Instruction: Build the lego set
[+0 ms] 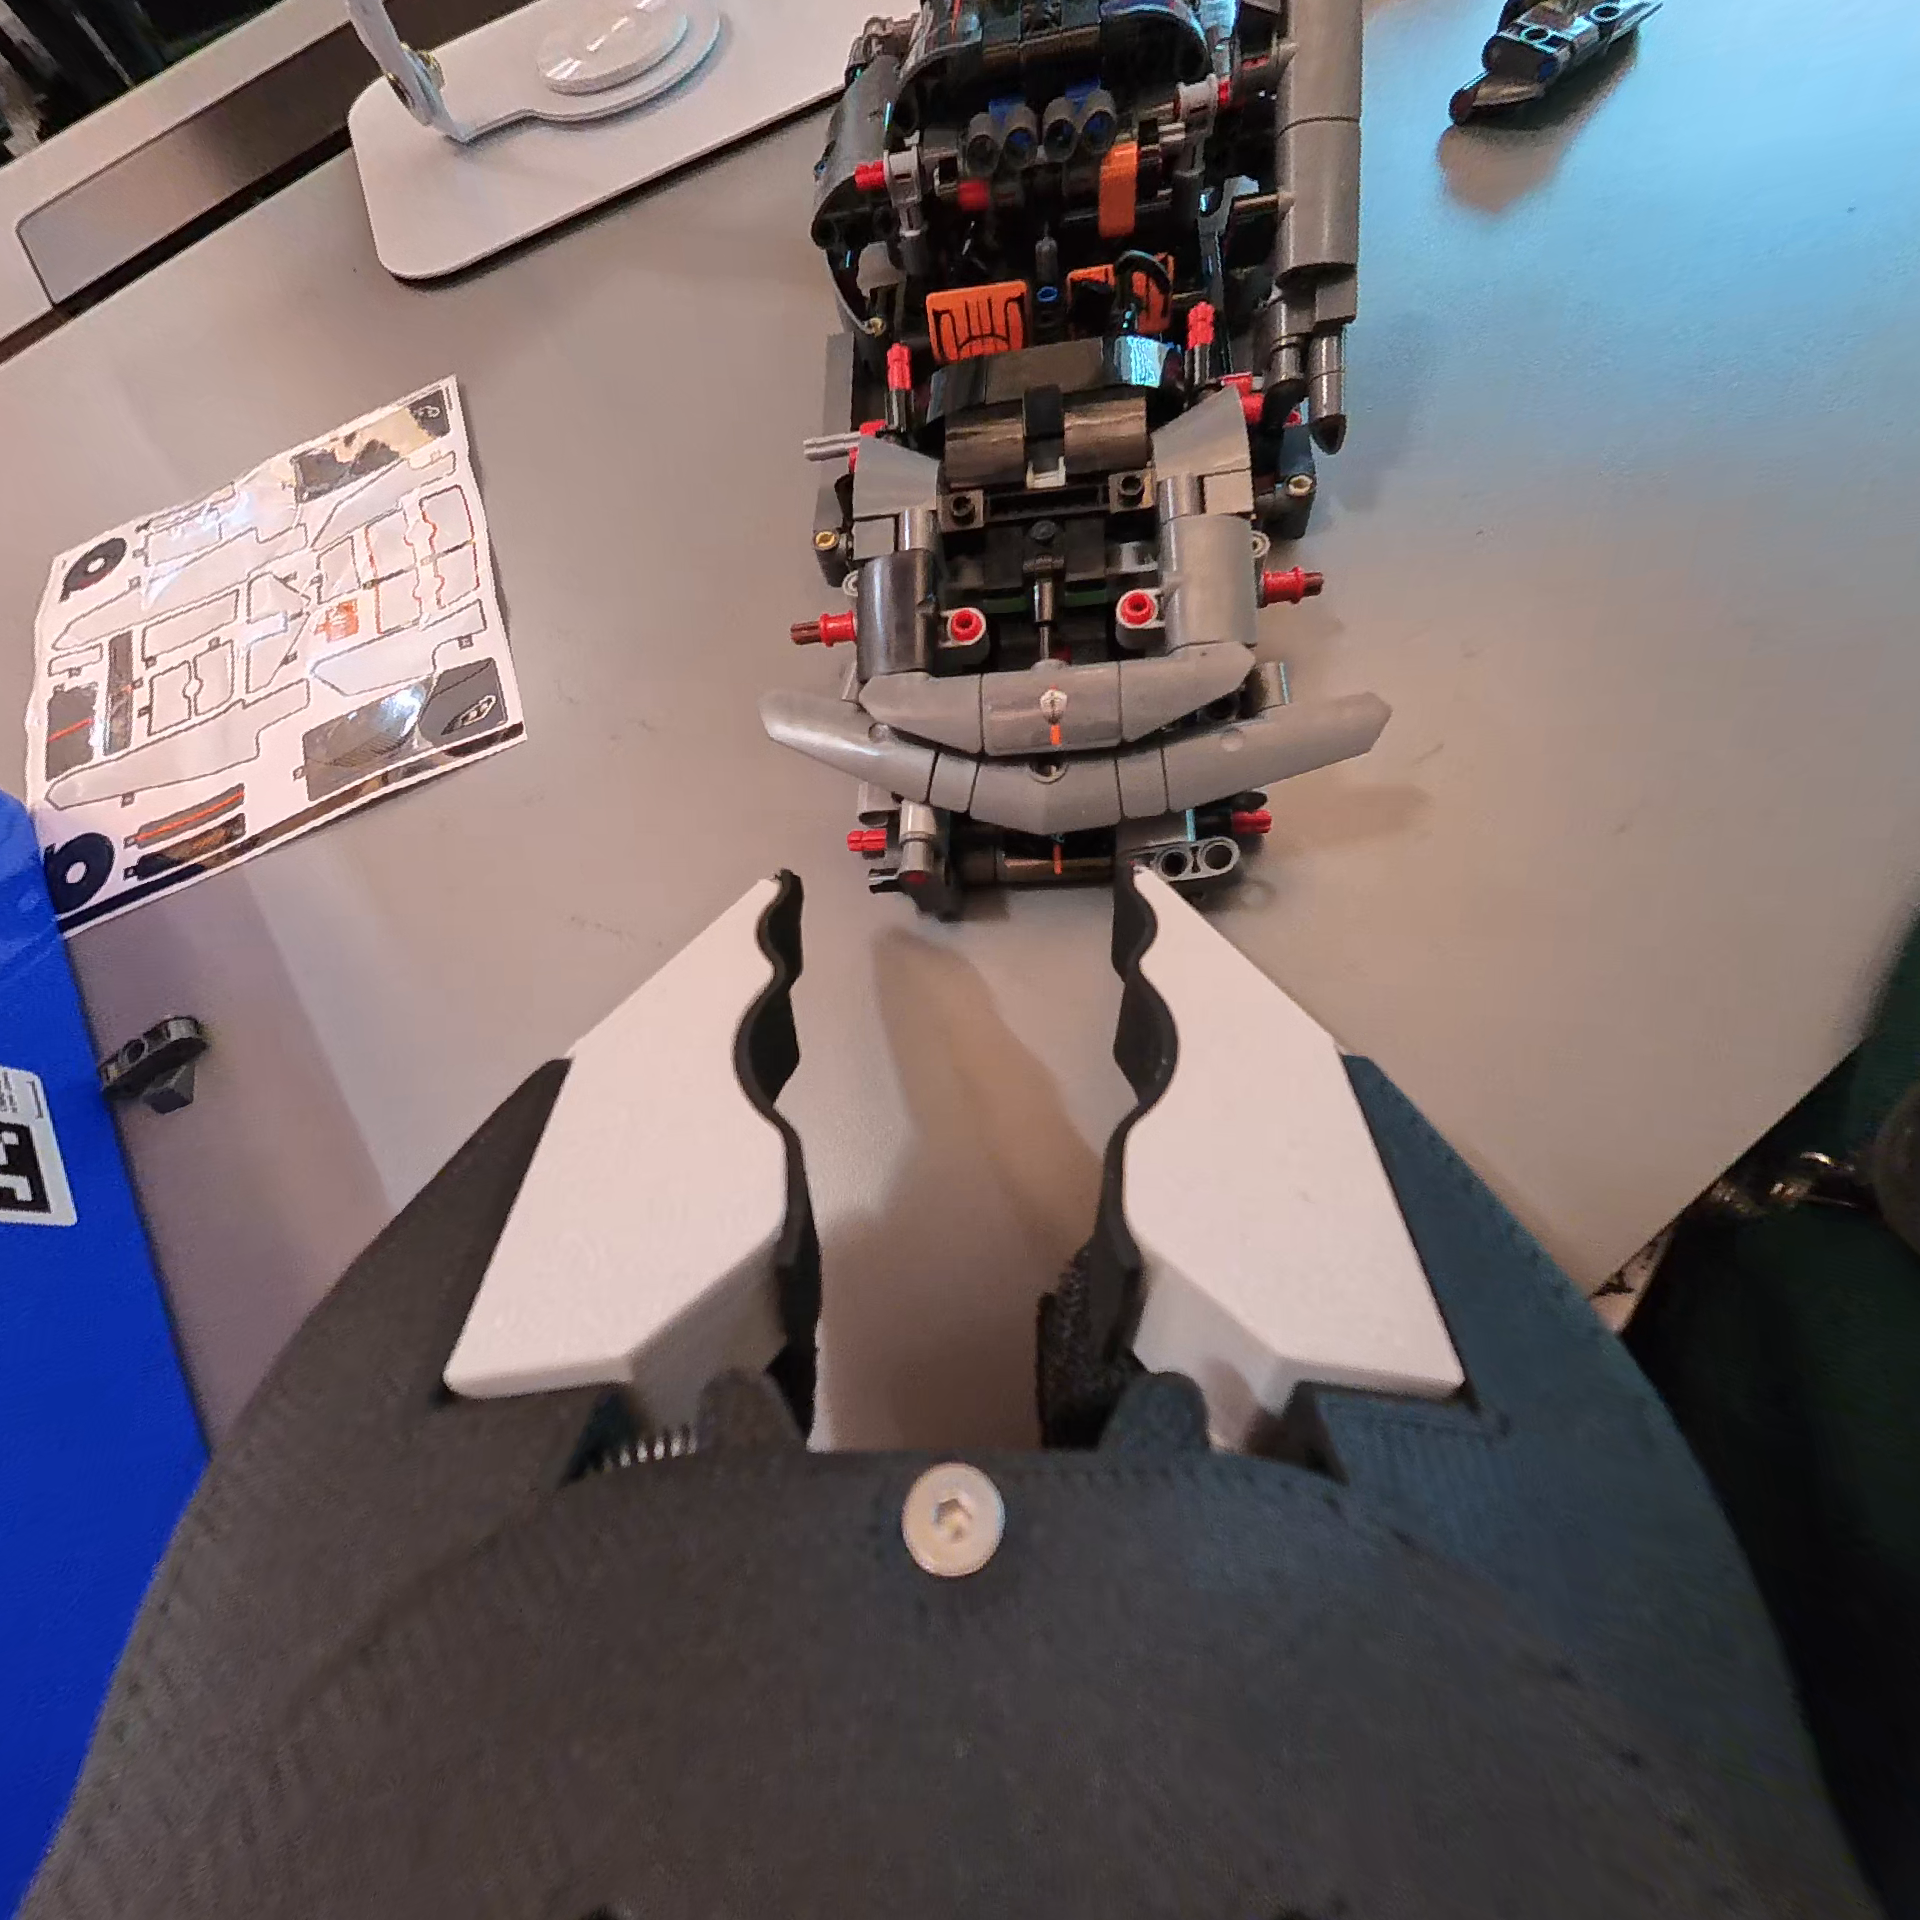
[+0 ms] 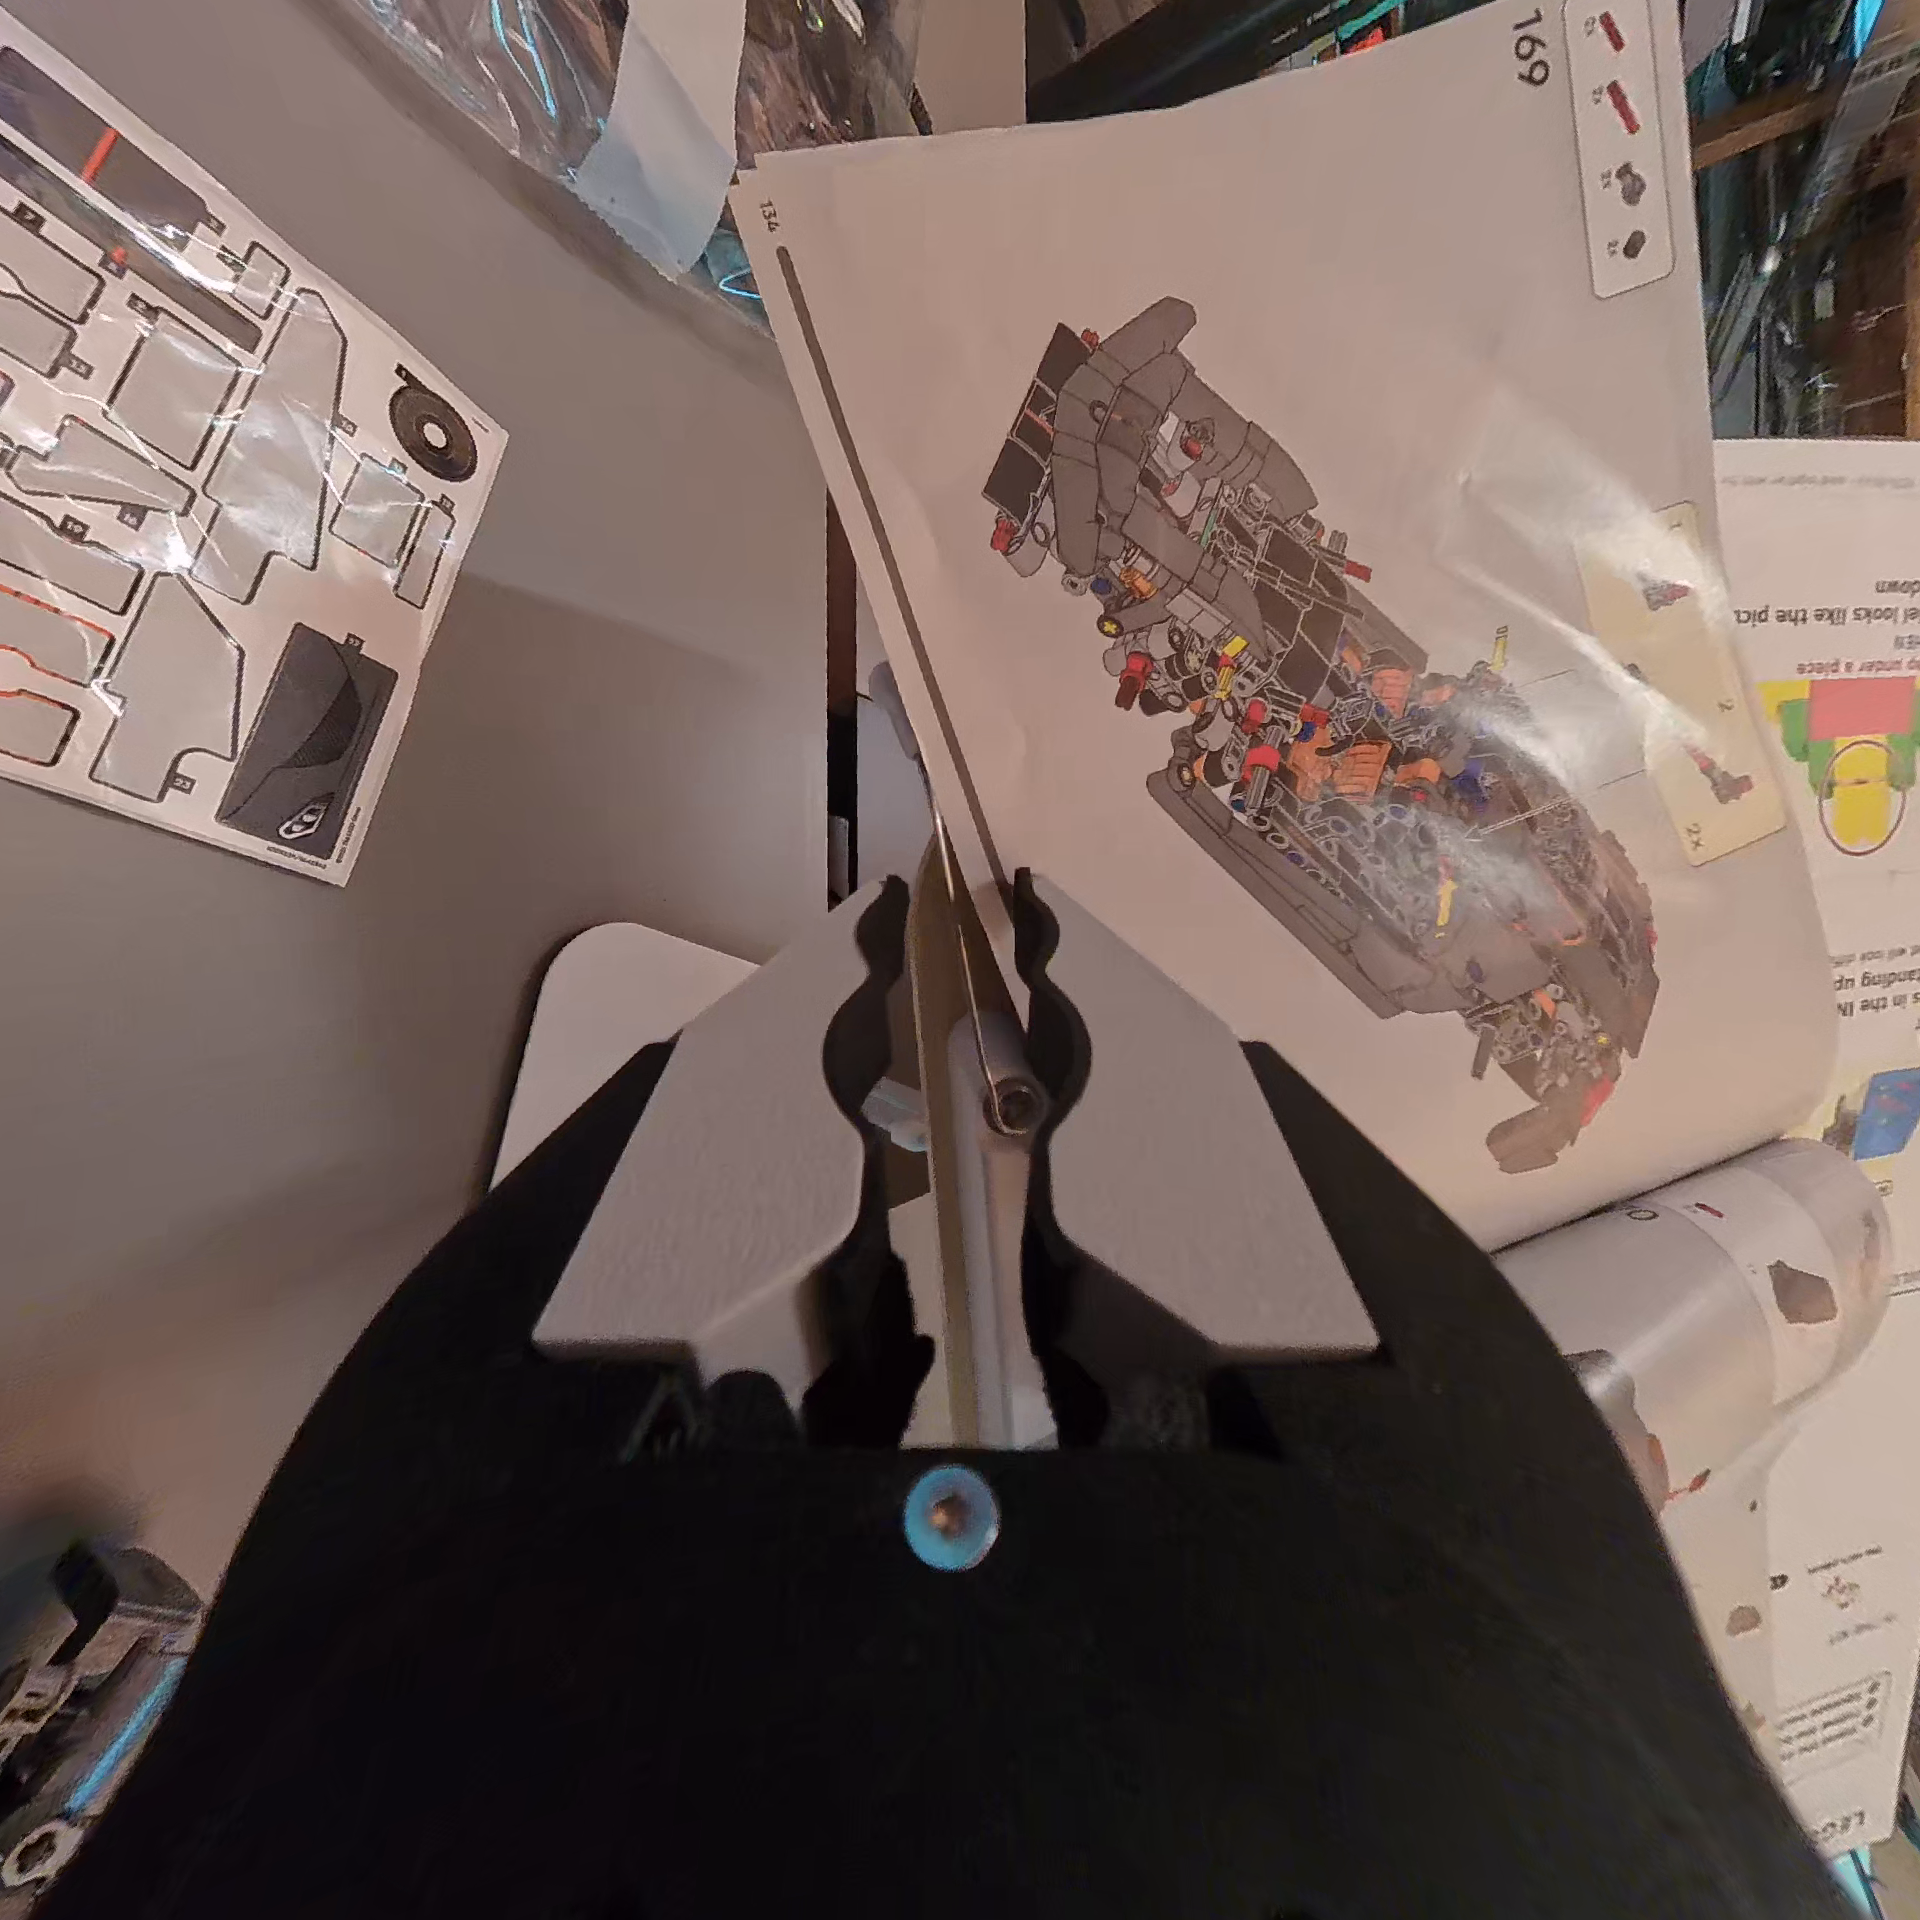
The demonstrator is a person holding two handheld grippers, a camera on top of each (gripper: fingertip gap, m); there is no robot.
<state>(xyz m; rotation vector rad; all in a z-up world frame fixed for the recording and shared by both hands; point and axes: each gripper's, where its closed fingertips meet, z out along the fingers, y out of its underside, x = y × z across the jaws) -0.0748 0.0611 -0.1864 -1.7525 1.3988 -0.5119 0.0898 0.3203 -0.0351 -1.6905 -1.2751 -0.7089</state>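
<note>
Left wrist view: the left claw [image 1: 956, 894] hangs released, holding nothing, just short of the grey nose of the half-built lego car [image 1: 1060, 499] on the grey surface [image 1: 623, 582]; a sticker sheet [image 1: 270, 634] lies left of it. Right wrist view: the right claw [image 2: 956, 883] is clenched on the edge of an instruction page [image 2: 1299, 623], held upright

We see the half-built grey-and-black Lego car [image 1: 1049, 540] lying flat on the table, nose toward us, red pins protruding.
</note>
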